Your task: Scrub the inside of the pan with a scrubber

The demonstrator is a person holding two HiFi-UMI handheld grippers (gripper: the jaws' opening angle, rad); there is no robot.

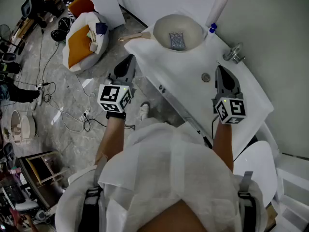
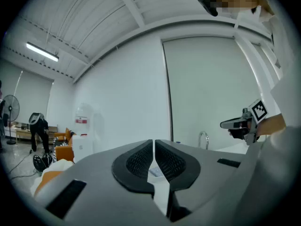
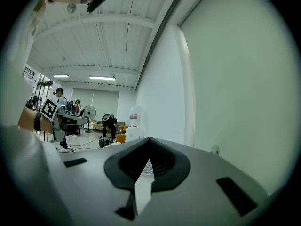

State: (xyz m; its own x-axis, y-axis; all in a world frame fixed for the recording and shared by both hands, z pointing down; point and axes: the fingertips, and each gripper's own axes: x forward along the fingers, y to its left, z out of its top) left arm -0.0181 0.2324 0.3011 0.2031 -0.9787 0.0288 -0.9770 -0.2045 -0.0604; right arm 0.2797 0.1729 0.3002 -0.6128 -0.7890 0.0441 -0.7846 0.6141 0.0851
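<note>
A pale round pan (image 1: 178, 25) with a wooden handle (image 1: 135, 36) sits at the far end of the white sink counter (image 1: 193, 88). A grey mesh scrubber (image 1: 177, 40) lies inside it. My left gripper (image 1: 127, 63) hangs off the counter's left edge, short of the pan, jaws together and empty. Its dark ribbed pads (image 2: 141, 161) meet in the left gripper view. My right gripper (image 1: 221, 72) hovers over the counter near the drain (image 1: 206, 77), shut and holding nothing. Through the narrow slit at its pads (image 3: 162, 166) the scrubber's mesh shows faintly.
A chrome faucet (image 1: 234, 53) stands at the counter's right rim, and a blue-capped bottle (image 1: 212, 28) is beside the pan. Left of the sink, on the floor, lie an orange-and-white cushion (image 1: 82, 42) and cables (image 1: 72, 117). People stand far back in the room (image 3: 61, 102).
</note>
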